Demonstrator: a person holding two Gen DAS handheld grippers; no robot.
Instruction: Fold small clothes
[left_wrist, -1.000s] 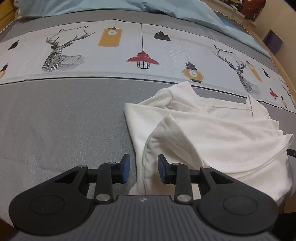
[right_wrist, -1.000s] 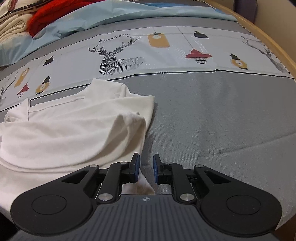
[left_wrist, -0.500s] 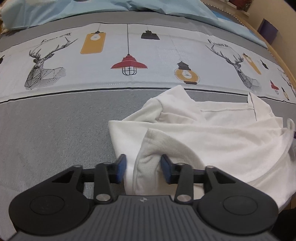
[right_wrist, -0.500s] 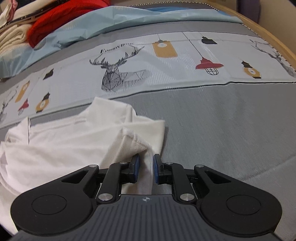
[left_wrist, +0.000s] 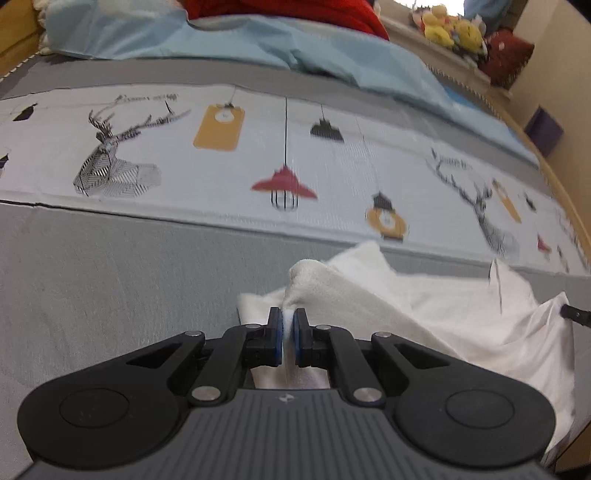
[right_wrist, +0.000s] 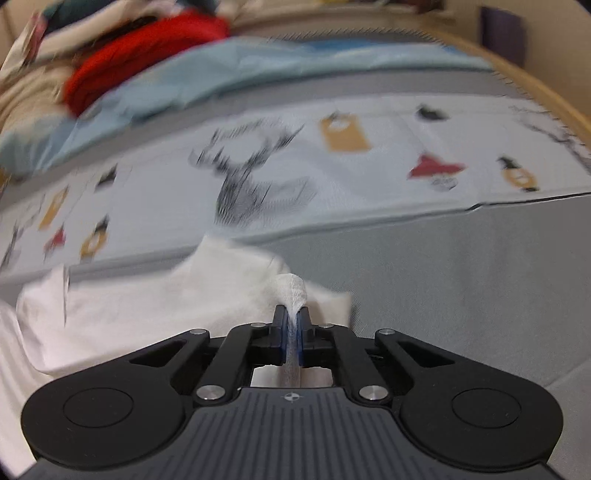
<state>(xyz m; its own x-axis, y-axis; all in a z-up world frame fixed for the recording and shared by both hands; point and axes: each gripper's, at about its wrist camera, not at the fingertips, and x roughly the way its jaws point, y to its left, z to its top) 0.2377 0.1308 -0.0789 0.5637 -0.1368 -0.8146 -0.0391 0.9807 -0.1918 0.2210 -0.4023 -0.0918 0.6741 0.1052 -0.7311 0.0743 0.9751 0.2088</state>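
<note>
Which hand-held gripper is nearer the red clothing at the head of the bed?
Cannot tell: the red clothing lies far beyond both. Left hand-held gripper and right hand-held gripper each pinch the white garment.

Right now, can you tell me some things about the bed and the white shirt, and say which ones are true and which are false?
1. The left gripper pinches the white shirt. True.
2. The right gripper is wide open. False: it is shut on the shirt too.
3. The bedsheet has deer printed on it. True.
4. The shirt is folded into a neat square. False: it lies rumpled.
</note>
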